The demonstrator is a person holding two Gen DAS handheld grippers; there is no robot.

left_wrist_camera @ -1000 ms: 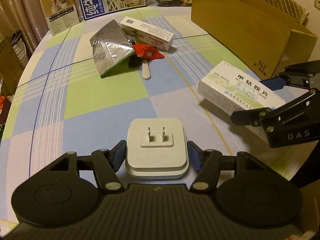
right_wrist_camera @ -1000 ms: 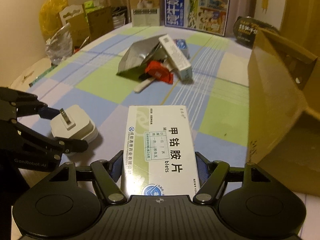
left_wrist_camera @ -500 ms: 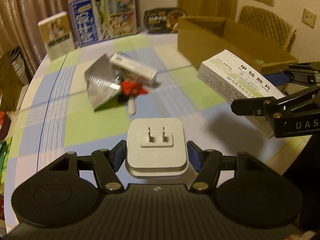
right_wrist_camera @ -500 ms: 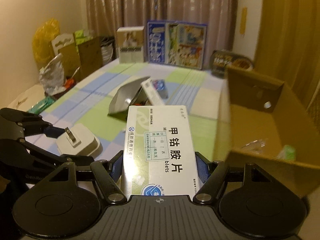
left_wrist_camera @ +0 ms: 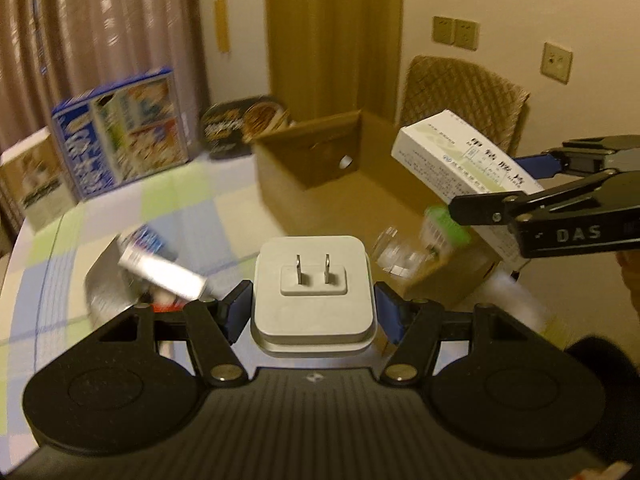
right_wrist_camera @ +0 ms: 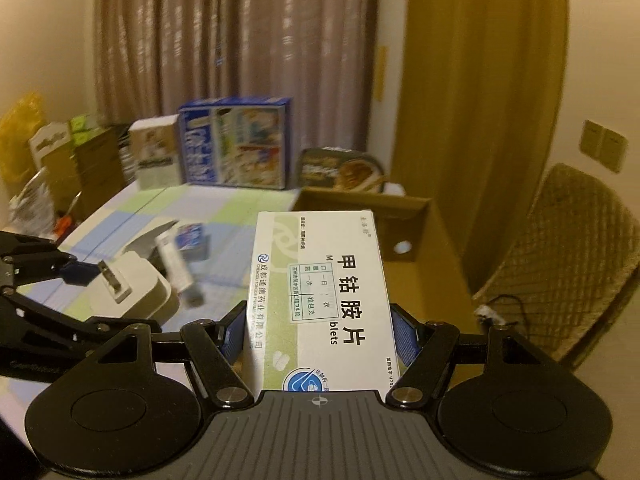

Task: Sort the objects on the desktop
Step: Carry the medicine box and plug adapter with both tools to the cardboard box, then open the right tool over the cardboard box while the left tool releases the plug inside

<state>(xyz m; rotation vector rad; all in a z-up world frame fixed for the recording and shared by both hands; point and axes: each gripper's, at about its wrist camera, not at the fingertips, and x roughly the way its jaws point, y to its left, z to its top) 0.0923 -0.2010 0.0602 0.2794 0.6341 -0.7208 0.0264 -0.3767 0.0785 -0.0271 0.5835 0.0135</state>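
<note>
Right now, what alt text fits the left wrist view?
The left claw grips a white plug adapter, prongs up, above the table. Beyond, the right claw holds a white medicine box over an open cardboard box.

Left gripper (left_wrist_camera: 313,314) and right gripper (right_wrist_camera: 319,334), held side by side above the table, each with jaws clamped on a load.

the things on the checked table (left_wrist_camera: 120,216) are smeared: a long pack (left_wrist_camera: 164,270) and foil bag (left_wrist_camera: 106,280) at the left. in the cardboard box (left_wrist_camera: 320,160), a green blur (left_wrist_camera: 444,222) and clear thing (left_wrist_camera: 394,250) cannot be told. the medicine box (right_wrist_camera: 320,300) hides the box's near left part.
</note>
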